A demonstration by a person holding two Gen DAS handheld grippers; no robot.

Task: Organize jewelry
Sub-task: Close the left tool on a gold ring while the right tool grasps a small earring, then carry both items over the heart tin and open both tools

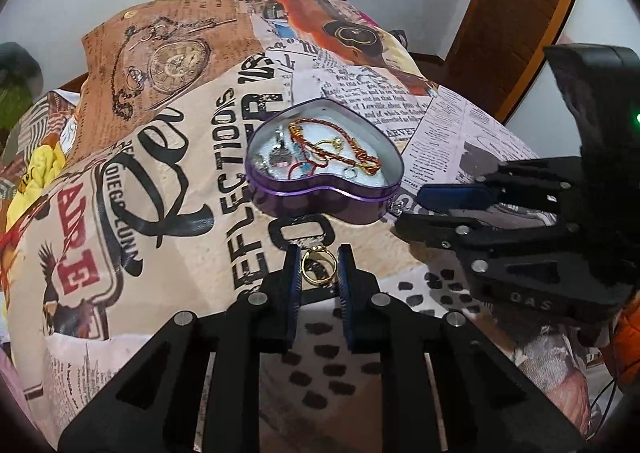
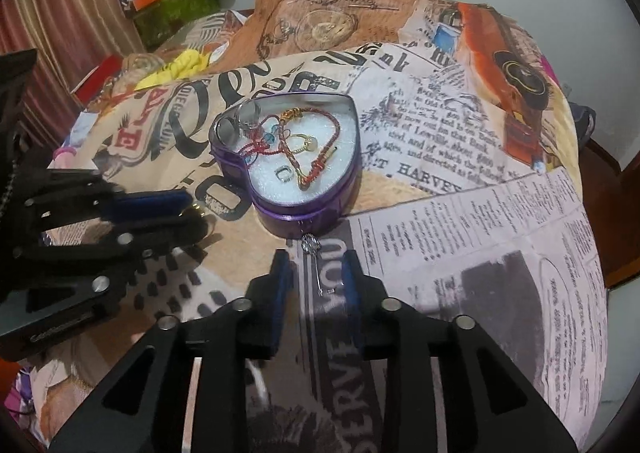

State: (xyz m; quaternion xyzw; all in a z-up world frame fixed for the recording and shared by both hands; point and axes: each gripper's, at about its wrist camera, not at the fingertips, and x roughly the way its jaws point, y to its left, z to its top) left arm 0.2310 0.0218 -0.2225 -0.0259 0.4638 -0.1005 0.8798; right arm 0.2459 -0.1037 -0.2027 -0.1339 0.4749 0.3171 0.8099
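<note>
1. nearest in the left wrist view, the left tool (image 1: 319,267) has its blue-padded fingers drawn in on a gold ring (image 1: 319,265); the ring sits upright between the pads and looks pinched, though actual contact on each side is hard to confirm.
2. nearest in the right wrist view, the right tool (image 2: 316,273) stands spread apart, and a thin silver pin with a small sparkly head (image 2: 314,259) lies loose on the cloth between its fingers, touching neither pad. its long axis runs along the fingers, head end toward the tin.
3. both pieces lie on a printed fabric cover (image 2: 460,213), soft and slightly rumpled, with newspaper text and vintage motifs.
4. just beyond both tools sits the purple heart-shaped tin (image 1: 320,197), open, metal-walled and lined with white foam. the pin's head nearly touches its near wall.
5. inside the tin lie a red and gold braided cord bracelet (image 1: 344,145), another gold ring (image 1: 334,143) and small silver pieces.
6. judged from this, the left tool's ring needs only a short carry forward over the tin's near wall; the left tool looks the readier of the two.
7. the cloth's far edge meets a pale wall.
</note>
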